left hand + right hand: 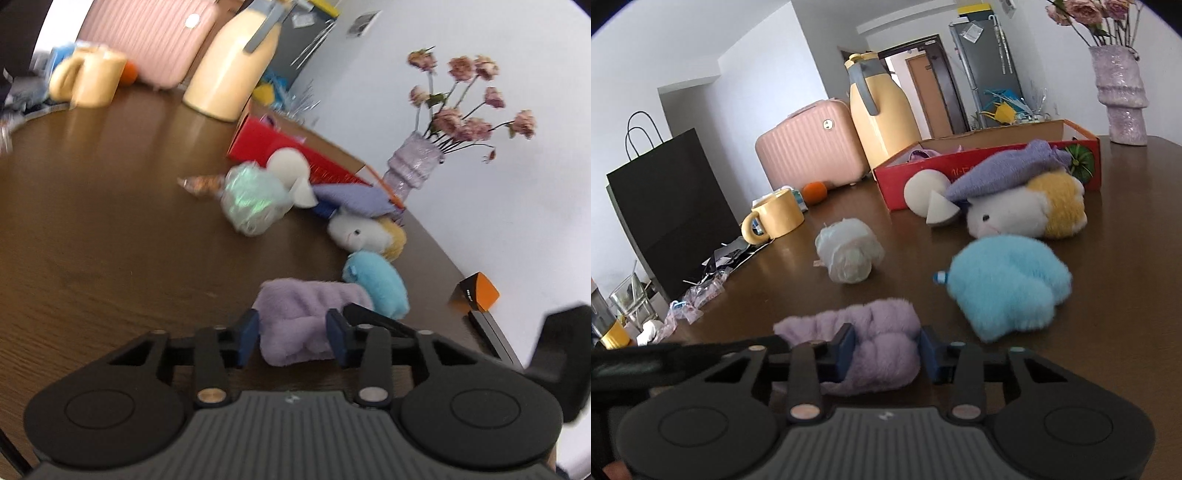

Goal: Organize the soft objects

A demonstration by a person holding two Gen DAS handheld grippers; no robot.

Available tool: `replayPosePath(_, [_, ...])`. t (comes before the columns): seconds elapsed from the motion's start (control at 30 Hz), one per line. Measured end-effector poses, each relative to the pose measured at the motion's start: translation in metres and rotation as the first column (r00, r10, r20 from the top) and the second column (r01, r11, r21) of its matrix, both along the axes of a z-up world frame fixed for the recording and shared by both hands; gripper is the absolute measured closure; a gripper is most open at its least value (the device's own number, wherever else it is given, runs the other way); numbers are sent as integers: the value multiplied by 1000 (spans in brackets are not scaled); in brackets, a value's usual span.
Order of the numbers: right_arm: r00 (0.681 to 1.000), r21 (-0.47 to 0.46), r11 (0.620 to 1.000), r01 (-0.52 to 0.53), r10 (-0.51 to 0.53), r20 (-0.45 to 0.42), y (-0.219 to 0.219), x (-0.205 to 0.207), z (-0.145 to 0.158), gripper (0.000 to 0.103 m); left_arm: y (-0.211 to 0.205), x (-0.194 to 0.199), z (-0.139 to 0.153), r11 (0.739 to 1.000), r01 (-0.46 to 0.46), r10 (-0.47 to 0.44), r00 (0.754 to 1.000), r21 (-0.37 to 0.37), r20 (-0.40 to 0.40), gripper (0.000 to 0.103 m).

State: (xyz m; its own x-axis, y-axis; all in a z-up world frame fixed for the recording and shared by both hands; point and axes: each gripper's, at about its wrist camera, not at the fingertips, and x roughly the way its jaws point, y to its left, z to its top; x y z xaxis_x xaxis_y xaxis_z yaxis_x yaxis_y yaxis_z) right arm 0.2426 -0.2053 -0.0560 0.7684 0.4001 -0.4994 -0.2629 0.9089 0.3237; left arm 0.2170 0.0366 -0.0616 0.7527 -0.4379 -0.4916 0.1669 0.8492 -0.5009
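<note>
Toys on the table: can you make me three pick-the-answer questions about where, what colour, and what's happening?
1. Where is the red box?
A. behind the toys
B. on the floor
C. on the suitcase

2. What colour is the plush beside the purple fluffy cloth?
A. green
B. blue
C. black

3. What do both tools straddle?
A. the mug
B. nothing
C. the purple fluffy cloth

Answers: 1 A, it sits on the table past the toys. 2 B, its fur is light blue. 3 C, the left tool and right tool each have fingers on either side of it.
</note>
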Motion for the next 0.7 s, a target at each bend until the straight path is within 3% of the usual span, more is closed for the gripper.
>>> replayPosePath(0.13, [1000,10,1000,29,-29,5,-1,-8,-2,75,-4,10,-12,1000,-9,9,999,-3,-45,71])
replayPosePath(0.23, [999,9,999,40,-40,3,0,-8,-2,77,-6,10,-12,1000,-13,13,999,9,-32,70])
replayPosePath(0.4, [999,8,999,42,-42,21,1,-14,6,82,-8,9,-9,1000,-14,15,1000,17,-21,84])
replayPosePath(0.7, [996,76,995,64,-68,58,-14,-14,27,85,-15,9,11,999,35,-35,999,5,37,88])
